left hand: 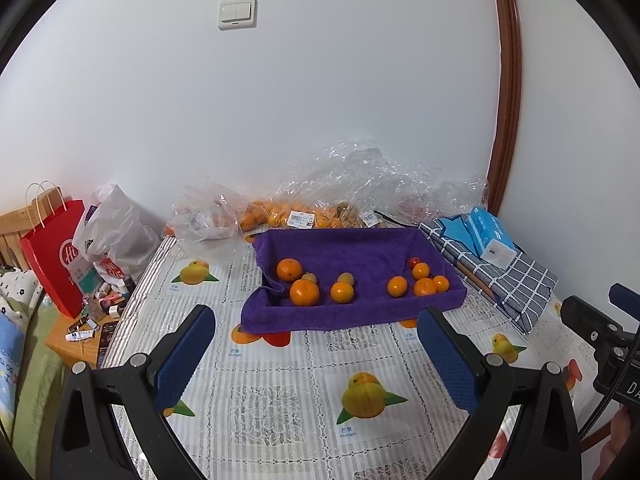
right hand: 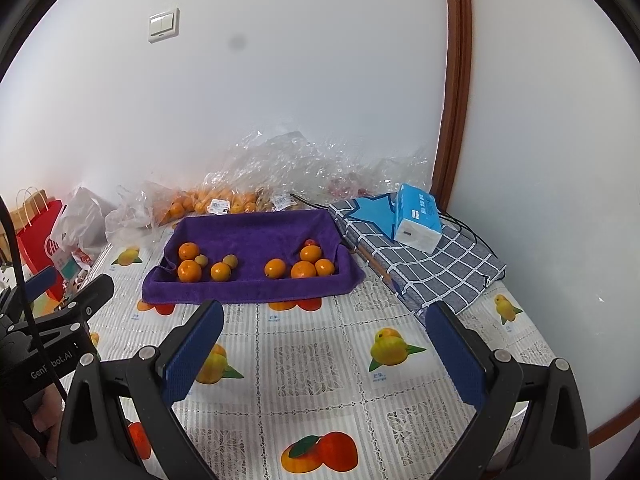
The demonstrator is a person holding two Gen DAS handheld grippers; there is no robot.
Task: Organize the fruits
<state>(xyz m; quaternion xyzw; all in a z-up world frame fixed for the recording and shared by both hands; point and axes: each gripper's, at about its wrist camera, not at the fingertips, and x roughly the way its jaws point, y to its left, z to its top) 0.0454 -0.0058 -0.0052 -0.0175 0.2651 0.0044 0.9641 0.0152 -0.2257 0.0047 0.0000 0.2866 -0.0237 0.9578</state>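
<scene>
Glossy fruit-print tablecloth, plush purple tray of round oranges, both tools spread, empty

We're in somebody's home: ahead of the left gripper a fruit-print tablecloth covers the table, a wall light switch sits high above, and off to its left we see a red gift bag and printed bedding.

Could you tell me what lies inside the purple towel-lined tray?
Several oranges, two small yellowish fruits and one small red fruit. The purple towel hides the tray itself.
</scene>
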